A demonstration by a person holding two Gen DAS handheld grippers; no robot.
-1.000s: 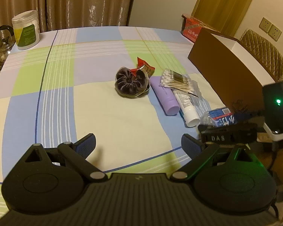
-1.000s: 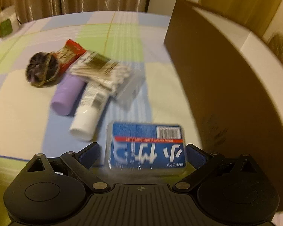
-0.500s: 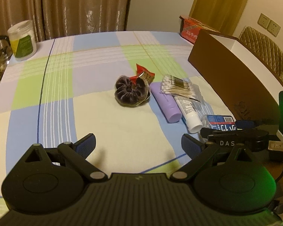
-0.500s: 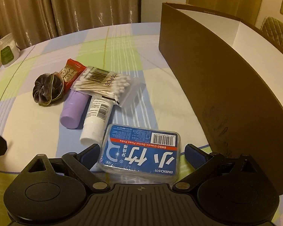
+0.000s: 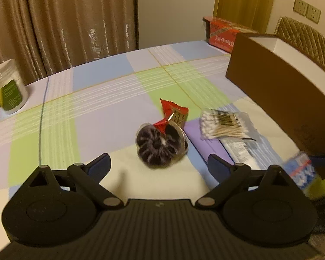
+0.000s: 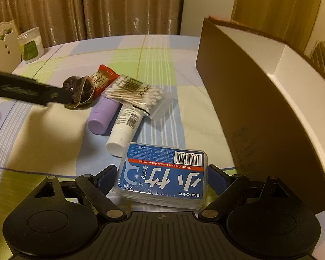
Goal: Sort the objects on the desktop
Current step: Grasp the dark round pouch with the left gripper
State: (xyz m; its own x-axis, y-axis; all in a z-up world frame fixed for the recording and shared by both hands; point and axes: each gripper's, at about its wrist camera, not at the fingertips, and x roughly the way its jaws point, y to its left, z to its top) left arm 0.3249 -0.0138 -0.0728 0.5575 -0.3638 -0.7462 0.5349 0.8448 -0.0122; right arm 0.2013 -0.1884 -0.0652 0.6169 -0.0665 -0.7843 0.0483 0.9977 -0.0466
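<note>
Our right hand-held gripper (image 6: 161, 174) has its jaws closing around the blue floss pick box (image 6: 162, 174), which lies between the two blue pads; the right pad looks to touch the box's edge while a thin gap shows at the left pad, so we cannot call it a firm grip. The box sits at six o'clock in the right wrist view, low over the checked counter (image 6: 54, 130).

Just beyond the box, toward eleven o'clock, a white tube (image 6: 124, 130) lies cap toward us, touching a purple bottle (image 6: 103, 114) on its left. A clear bag of cotton swabs (image 6: 136, 93) rests across the far ends of both. At ten o'clock from there lie a red snack packet (image 6: 103, 78) and a dark scrunchie (image 6: 82, 93). The tall brown box (image 6: 260, 108) with a white inside stands at three o'clock, open at the top.

Our left hand-held gripper (image 5: 158, 164) stands wide with nothing between its pads. The scrunchie (image 5: 161, 146) lies just ahead of it at twelve o'clock, not touched as far as we can see. In the right wrist view one of its fingers (image 6: 32, 92) reaches in from nine o'clock, its tip at the scrunchie.

A white jar (image 5: 7, 86) with a green label stands at the counter's far edge at ten o'clock, well apart from the pile.
</note>
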